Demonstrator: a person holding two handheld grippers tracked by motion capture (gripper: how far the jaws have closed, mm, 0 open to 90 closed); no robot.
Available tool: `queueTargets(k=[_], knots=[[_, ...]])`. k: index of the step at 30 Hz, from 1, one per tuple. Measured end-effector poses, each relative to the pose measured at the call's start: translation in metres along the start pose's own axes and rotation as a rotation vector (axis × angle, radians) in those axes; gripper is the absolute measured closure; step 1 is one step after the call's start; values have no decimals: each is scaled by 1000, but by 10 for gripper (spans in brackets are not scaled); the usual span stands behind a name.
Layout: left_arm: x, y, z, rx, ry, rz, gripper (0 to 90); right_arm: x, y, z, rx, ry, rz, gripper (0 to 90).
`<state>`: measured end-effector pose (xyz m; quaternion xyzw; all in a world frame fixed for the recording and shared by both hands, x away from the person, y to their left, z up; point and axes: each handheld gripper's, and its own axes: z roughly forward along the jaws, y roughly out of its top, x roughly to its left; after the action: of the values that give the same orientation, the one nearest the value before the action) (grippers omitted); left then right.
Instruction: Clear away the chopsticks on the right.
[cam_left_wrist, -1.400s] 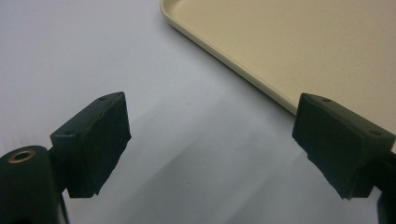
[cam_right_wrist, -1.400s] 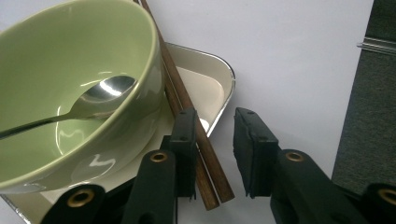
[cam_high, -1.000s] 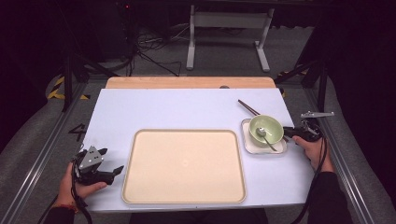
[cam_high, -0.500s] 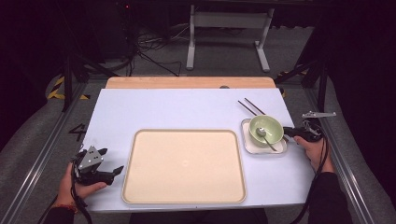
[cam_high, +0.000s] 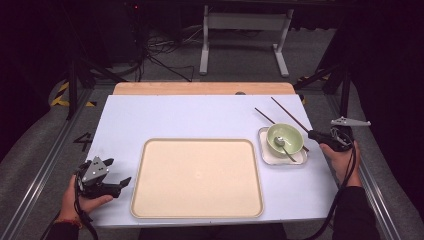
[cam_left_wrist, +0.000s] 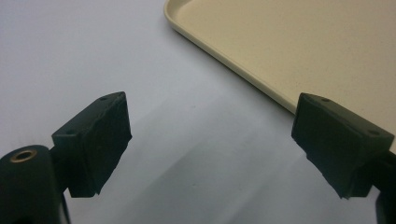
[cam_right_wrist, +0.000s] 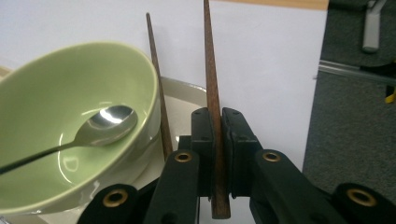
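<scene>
We are looking at the big tan tray (cam_high: 197, 177) lying left of the green bowl (cam_high: 284, 138). Our right gripper (cam_right_wrist: 215, 140) is pinching one brown chopstick (cam_right_wrist: 211, 88), pointing away beside the bowl. Our left gripper (cam_left_wrist: 210, 144) is gaping, holding nothing.

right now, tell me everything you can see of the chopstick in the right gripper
The chopstick is a slim dark brown stick, wood by the look, tapering to its far tip. The right gripper is shut on its thick end, which pokes out behind the pads. It points away over the white table, beside the second chopstick that lies against the green bowl.
</scene>
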<state>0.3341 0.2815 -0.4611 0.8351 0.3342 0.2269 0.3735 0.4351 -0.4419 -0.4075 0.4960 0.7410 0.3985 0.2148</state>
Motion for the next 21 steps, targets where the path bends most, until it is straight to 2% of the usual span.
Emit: queueTargets(k=[10, 14, 19, 20, 21], knots=[[2, 0, -5, -20, 13, 2, 128, 10, 7, -26, -111, -35, 15, 845], [2, 0, -6, -21, 21, 0, 128, 13, 9, -34, -136, -38, 8, 845], [3, 0, -7, -24, 22, 2, 128, 32, 17, -48, -179, -20, -26, 846], [3, 0, -7, -26, 22, 0, 128, 32, 17, -48, -179, -20, -26, 846], [3, 0, -8, -29, 20, -2, 128, 40, 20, -53, -190, -7, -41, 846]])
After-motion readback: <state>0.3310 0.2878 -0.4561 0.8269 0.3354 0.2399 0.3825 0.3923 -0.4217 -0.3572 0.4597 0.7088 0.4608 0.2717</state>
